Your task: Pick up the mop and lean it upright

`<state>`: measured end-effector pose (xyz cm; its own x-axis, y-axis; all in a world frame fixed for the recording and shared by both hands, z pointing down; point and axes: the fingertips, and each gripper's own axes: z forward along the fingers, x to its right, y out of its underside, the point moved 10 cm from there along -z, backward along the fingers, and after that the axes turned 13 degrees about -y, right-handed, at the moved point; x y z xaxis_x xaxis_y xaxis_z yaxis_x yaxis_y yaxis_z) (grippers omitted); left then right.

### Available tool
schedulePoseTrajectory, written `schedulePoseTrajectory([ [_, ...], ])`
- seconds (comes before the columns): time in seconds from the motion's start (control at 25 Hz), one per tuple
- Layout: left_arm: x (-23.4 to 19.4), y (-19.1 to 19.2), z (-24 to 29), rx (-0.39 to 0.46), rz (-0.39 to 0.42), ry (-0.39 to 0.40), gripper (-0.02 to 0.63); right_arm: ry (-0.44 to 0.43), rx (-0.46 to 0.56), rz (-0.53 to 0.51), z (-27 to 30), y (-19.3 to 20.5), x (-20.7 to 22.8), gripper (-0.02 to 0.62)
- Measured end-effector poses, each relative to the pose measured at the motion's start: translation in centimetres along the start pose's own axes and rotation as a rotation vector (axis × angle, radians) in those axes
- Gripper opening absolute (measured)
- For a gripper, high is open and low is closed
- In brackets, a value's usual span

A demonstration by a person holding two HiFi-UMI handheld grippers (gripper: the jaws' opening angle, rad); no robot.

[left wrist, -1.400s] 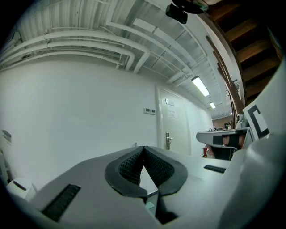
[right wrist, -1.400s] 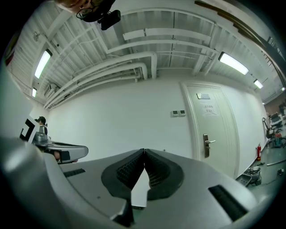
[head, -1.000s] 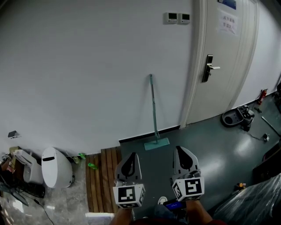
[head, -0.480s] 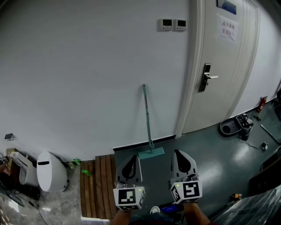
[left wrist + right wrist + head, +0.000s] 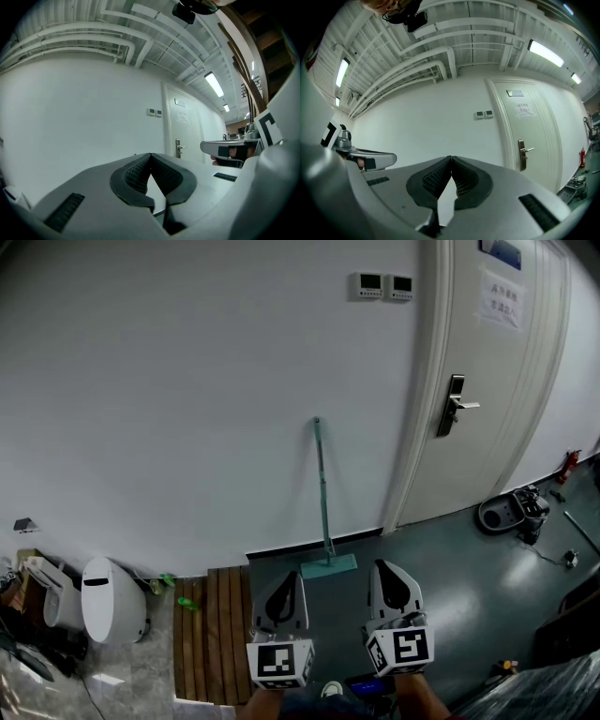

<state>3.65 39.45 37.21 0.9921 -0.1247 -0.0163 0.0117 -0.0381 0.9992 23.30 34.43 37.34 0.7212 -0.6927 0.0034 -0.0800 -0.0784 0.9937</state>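
The mop (image 5: 323,493) has a teal handle and a flat teal head (image 5: 329,566). It stands upright on the dark floor, with the handle's top against the white wall. Nothing holds it. Both grippers hover side by side just in front of the mop head and point at the wall. My left gripper (image 5: 291,576) is shut and empty, its pads meeting at the tip (image 5: 150,154). My right gripper (image 5: 389,566) is shut and empty too, tips pressed together (image 5: 451,158). The jaws hide the mop in both gripper views.
A white door (image 5: 487,381) with a lever handle (image 5: 459,406) is right of the mop. A wooden slat mat (image 5: 211,634) and a white bin (image 5: 110,601) lie at left. A black device (image 5: 511,512) sits on the floor at right. Two wall controllers (image 5: 380,283) hang high.
The whole view has shifted a little, and both grippers have drifted with it, still side by side and shut. The mop stays leaning against the wall.
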Motion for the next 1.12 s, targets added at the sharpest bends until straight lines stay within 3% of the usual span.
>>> schedulePoseTrajectory([
  [0.4,-3.9,0.6,5.5,0.024,-0.01,0.009,0.014,0.011,-0.006,-0.009,6.9,1.5,0.0,0.017],
  [0.8,-11.0,1.1,13.9,0.04,-0.009,0.025,0.014,0.023,-0.032,-0.037,17.9,2.5,-1.0,0.017],
  [1.12,-16.6,0.8,20.1,0.033,-0.032,0.066,0.014,0.08,-0.046,-0.037,25.1,3.0,-2.0,0.017],
])
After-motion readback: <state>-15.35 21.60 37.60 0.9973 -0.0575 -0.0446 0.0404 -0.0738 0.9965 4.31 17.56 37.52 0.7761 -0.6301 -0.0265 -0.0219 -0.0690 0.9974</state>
